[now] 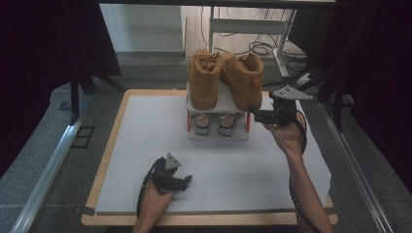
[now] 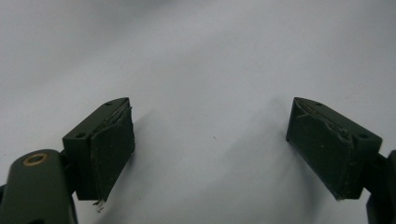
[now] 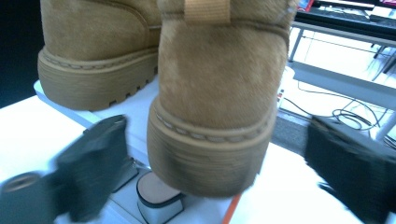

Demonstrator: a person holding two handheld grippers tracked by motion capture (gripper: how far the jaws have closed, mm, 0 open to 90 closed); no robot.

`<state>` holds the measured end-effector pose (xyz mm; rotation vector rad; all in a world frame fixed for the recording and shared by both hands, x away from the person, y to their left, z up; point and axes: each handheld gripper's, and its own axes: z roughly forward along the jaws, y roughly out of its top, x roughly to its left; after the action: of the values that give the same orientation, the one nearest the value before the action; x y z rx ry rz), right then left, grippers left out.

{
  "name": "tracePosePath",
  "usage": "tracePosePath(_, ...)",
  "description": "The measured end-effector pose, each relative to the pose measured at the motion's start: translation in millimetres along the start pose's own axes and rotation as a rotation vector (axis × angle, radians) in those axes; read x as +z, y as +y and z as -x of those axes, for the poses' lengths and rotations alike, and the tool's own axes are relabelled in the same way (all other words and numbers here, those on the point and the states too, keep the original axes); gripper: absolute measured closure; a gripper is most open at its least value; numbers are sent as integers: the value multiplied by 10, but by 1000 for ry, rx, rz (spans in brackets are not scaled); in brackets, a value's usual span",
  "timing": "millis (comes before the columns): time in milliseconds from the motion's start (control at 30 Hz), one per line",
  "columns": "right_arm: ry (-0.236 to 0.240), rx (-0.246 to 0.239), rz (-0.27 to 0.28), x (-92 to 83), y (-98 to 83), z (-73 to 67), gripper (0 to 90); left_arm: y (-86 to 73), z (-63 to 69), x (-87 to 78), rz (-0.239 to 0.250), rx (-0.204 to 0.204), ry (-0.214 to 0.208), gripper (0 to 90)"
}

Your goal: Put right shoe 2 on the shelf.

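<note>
We see a tan suede boot [image 1: 247, 80] with a ridged rubber sole and a heel loop on the top shelf of a small white shoe rack [image 1: 217, 133], beside its mate [image 1: 204, 77]. Its length runs away from us, heel near, toe far. Our right gripper [image 1: 254, 115] has its fingers apart on either side of the heel, not pressing. Our left gripper [image 1: 187, 180] rests low over the tabletop [image 1: 145, 145], fingers apart on nothing.

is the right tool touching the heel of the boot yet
Apart. In the right gripper view the right tool has a jaw on each side of the right boot's heel, with clear gaps between both pads and the suede.
</note>
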<state>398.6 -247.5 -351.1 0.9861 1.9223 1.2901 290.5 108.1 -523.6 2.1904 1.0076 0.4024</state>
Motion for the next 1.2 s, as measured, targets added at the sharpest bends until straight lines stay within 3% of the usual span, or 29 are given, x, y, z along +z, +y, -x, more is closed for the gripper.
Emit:
tracePosePath(333, 7, 36, -13, -116, -143, 111, 563, 0, 3, 1, 2, -4, 0, 150)
tracePosePath(567, 19, 49, -34, -119, -245, 174, 743, 0, 2, 1, 2, -3, 0, 150)
tracePosePath(700, 27, 77, -38, -102, -296, 195, 812, 1, 1, -1, -1, 0, 0, 150)
tracePosePath(900, 32, 73, -37, -75, -324, 184, 891, 1, 0, -1, -1, 0, 0, 150)
tracePosePath(1200, 37, 66, -45, -19, -330, 168, 895, -1, 5, 1, 2, -8, 0, 150)
